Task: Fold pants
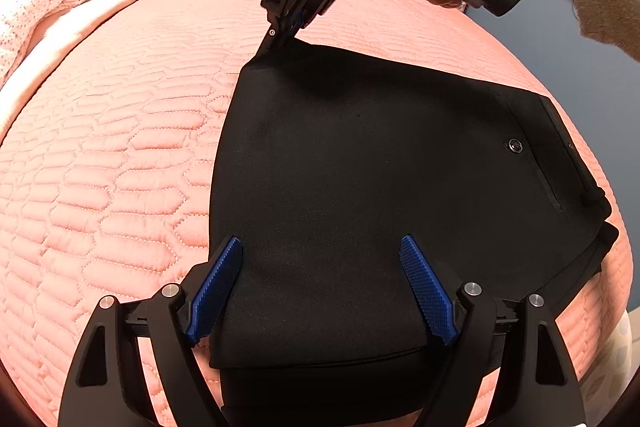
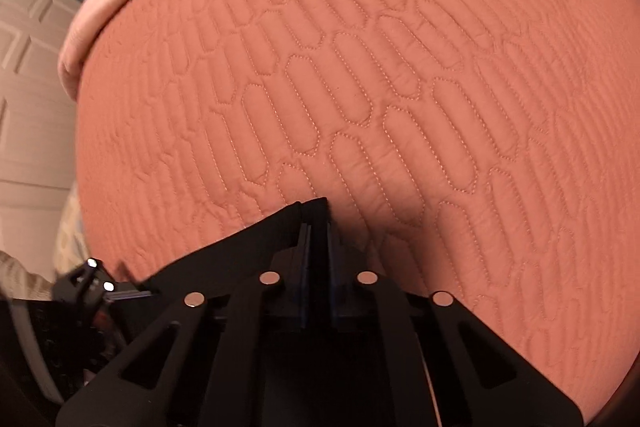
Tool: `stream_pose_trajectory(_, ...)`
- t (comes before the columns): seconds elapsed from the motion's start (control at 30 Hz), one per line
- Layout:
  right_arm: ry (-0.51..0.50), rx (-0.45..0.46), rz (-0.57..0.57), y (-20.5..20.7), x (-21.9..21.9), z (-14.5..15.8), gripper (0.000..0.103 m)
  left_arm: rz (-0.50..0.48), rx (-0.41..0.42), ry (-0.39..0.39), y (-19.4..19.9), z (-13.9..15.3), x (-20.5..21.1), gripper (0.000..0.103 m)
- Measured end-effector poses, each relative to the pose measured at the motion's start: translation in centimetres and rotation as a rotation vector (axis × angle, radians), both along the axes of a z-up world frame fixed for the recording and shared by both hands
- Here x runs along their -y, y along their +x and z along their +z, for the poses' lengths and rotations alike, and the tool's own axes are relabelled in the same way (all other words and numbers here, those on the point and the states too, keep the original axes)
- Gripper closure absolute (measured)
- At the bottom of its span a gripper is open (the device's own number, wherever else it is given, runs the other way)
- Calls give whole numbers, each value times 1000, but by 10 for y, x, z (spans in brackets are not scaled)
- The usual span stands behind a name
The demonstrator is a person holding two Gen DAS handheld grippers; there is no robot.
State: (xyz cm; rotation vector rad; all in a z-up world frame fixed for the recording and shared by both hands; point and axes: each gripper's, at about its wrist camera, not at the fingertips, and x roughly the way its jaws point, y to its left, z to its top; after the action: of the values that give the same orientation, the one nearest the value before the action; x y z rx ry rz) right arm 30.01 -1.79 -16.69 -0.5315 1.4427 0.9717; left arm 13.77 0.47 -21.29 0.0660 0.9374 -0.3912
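Black pants (image 1: 360, 167) lie folded on the pink quilted bed, with a back pocket button (image 1: 515, 146) toward the right. My left gripper (image 1: 322, 291) is open, its blue fingers (image 1: 218, 291) spread above the near edge of the pants. My right gripper (image 1: 285, 35) is shut on the far left corner of the pants and holds it slightly raised. In the right wrist view the right gripper (image 2: 316, 223) pinches a black fabric corner (image 2: 280, 227) just above the quilt.
The pink quilted bedspread (image 1: 100, 167) covers the bed around the pants. A pale pink knitted blanket (image 1: 36, 7) lies at the far left. A white panelled door (image 2: 28, 87) stands beyond the bed edge in the right wrist view.
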Motion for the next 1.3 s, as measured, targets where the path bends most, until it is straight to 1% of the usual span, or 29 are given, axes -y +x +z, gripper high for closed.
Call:
stream_pose_trajectory(0.07,5,39,-75,18,4,2,101,-1,6,3,0,-1,0,23)
stream_pose_trajectory(0.13,-26,215,-218,43,18,9,103,0,1,2,0,-1,0,23)
stream_pose_trajectory(0.2,88,181,-321,54,37,26,103,1,1,5,0,-1,0,23)
stream_pose_trajectory(0.23,124,142,-316,48,40,33,103,1,-1,3,1,-2,0,23)
stream_pose_trajectory(0.3,161,38,-212,22,31,35,103,5,2,2,0,-2,0,23)
stream_pose_trajectory(0.37,164,-15,-121,-6,18,25,103,8,5,1,0,-2,-1,23)
stream_pose_trajectory(0.4,103,-1,-116,-7,15,3,103,11,7,2,0,-2,0,23)
stream_pose_trajectory(0.47,54,71,-243,17,29,-13,103,13,6,7,0,-2,1,23)
stream_pose_trajectory(0.5,53,173,-411,34,50,-1,103,11,2,7,0,-2,1,23)
stream_pose_trajectory(0.53,125,192,-471,33,63,15,103,10,-2,5,0,-2,1,23)
stream_pose_trajectory(0.6,296,109,-462,7,76,40,103,4,-8,4,0,-1,1,23)
stream_pose_trajectory(0.63,331,75,-425,-9,77,42,103,7,-9,1,0,-1,1,23)
stream_pose_trajectory(0.67,331,55,-389,-20,81,36,103,8,-7,2,0,-2,2,23)
stream_pose_trajectory(0.7,195,101,-436,-20,97,12,103,12,-2,5,-1,-1,1,23)
stream_pose_trajectory(0.77,71,190,-674,-8,147,0,103,15,1,9,-1,-2,3,23)
stream_pose_trajectory(0.8,140,198,-826,-16,181,12,102,16,-2,8,-1,-2,3,22)
stream_pose_trajectory(0.83,270,169,-863,-31,194,25,102,15,-5,8,-1,-1,3,23)
stream_pose_trajectory(0.87,369,151,-851,-51,199,37,103,13,-8,8,0,-1,4,23)
stream_pose_trajectory(0.9,382,153,-780,-81,194,41,103,15,-12,7,0,-1,4,23)
stream_pose_trajectory(0.93,332,157,-741,-97,195,35,103,17,-13,9,1,-1,4,23)
stream_pose_trajectory(0.97,235,167,-766,-110,211,19,103,20,-13,14,1,0,5,22)
stream_pose_trajectory(1.0,225,154,-914,-123,254,8,103,21,-15,14,1,0,6,22)
stream_pose_trajectory(1.03,321,118,-1075,-139,293,13,103,17,-16,19,1,0,7,22)
stream_pose_trajectory(1.07,339,144,-1193,-157,317,25,102,12,-16,29,1,0,9,22)
stream_pose_trajectory(1.1,295,244,-1208,-181,321,46,97,16,-21,29,2,0,9,22)
stream_pose_trajectory(1.17,330,243,-1076,-203,311,58,98,24,-27,22,4,0,9,22)
stream_pose_trajectory(1.23,149,232,-972,-223,307,32,101,36,-27,38,4,0,13,22)
stream_pose_trajectory(1.27,203,239,-997,-232,323,29,103,44,-34,34,4,0,14,22)
stream_pose_trajectory(1.3,267,212,-1136,-245,348,32,103,43,-38,36,5,0,16,22)
